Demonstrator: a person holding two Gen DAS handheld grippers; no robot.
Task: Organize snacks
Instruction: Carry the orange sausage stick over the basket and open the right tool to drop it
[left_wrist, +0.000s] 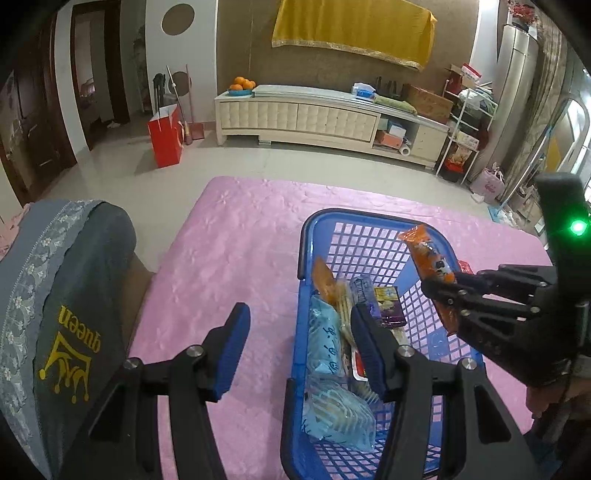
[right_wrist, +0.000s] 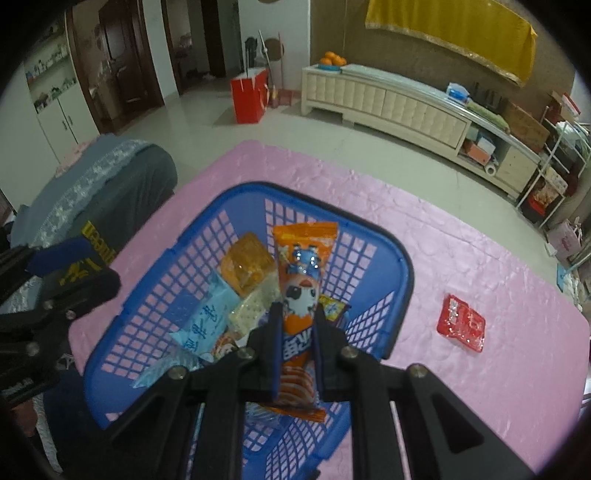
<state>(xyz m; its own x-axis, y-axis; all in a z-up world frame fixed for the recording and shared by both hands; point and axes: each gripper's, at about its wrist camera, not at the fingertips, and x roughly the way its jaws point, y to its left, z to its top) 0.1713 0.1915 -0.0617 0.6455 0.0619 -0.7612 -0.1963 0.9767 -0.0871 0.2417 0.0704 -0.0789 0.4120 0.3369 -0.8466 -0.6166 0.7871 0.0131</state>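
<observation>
Only the right wrist view shows the red packet (right_wrist: 461, 323) lying on the pink surface (right_wrist: 480, 258) beside the blue basket (right_wrist: 400, 258). Right tongs (right_wrist: 297, 317), angled downward, clamp an orange snack pack (right_wrist: 304, 258) above the basket. Left tongs (left_wrist: 299, 332) hang apart, empty, straddling the basket's left rim.

Two black, lattice-framed grippers: the left gripper (left_wrist: 299, 341) shows blue ribbed pads and silver screws; the right gripper (right_wrist: 295, 345) housing carries a green light.
</observation>
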